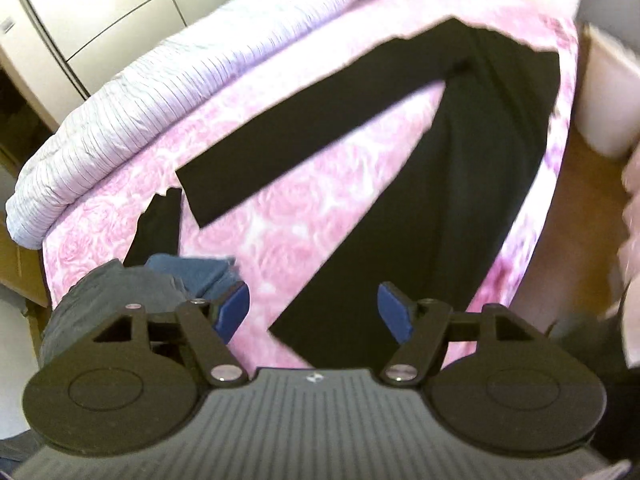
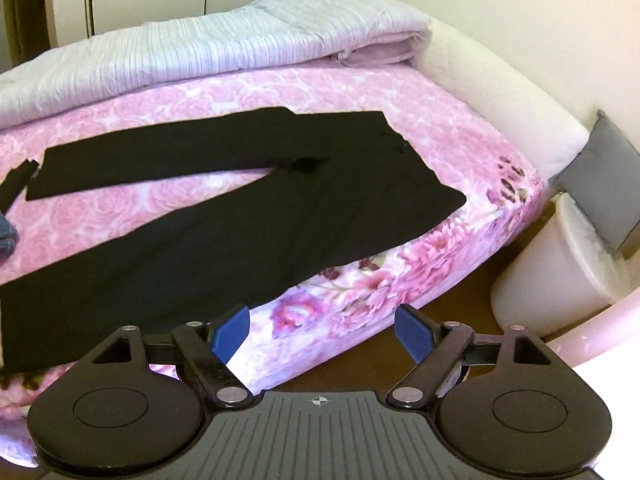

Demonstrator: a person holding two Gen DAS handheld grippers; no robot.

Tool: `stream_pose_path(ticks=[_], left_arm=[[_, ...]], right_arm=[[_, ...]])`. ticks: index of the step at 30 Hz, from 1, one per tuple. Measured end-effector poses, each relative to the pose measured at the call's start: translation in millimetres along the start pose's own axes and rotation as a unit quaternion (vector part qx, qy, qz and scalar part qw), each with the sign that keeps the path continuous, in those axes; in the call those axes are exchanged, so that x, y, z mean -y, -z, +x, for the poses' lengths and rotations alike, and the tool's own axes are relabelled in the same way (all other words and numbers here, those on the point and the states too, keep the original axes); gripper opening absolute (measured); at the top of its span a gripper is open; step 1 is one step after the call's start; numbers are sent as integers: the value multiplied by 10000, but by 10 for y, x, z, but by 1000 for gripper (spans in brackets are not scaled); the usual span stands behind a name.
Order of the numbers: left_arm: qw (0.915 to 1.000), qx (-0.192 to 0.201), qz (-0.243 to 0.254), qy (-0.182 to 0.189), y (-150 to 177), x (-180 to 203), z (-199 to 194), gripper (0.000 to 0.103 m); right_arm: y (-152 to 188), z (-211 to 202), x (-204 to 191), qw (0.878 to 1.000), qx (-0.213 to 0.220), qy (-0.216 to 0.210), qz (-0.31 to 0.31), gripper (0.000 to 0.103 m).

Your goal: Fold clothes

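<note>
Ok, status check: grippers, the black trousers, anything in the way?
Left gripper and right gripper: jaws open, empty. Trousers flat on bed, legs spread, unfolded. Jeans beside them, not overlapping.

Matt black cloth trousers (image 2: 248, 200) on a soft pink rose-print bedsheet (image 2: 400, 100); ribbed pale quilt (image 2: 200, 52) behind.
</note>
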State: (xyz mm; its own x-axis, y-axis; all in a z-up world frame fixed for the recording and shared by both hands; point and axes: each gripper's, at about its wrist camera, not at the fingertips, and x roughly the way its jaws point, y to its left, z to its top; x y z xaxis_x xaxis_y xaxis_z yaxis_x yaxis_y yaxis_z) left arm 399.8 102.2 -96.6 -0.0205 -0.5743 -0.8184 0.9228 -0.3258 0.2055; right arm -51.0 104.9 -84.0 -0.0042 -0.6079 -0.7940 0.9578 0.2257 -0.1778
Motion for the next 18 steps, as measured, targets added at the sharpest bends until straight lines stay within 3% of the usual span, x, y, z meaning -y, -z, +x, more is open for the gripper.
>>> stream_pose_path(ticks=[4, 12, 18], left_arm=[[9996, 176, -98, 206, -131, 16, -87, 69], [9987, 301, 411, 89, -76, 201, -150, 69], [9991, 234, 343, 41, 20, 230, -184, 69]], right_arm=[[15, -185, -106, 9998, 109, -144, -16, 84], [-15, -360, -184, 10000, 26, -45, -78, 84], [4, -334, -178, 9999, -27, 5, -136, 84]])
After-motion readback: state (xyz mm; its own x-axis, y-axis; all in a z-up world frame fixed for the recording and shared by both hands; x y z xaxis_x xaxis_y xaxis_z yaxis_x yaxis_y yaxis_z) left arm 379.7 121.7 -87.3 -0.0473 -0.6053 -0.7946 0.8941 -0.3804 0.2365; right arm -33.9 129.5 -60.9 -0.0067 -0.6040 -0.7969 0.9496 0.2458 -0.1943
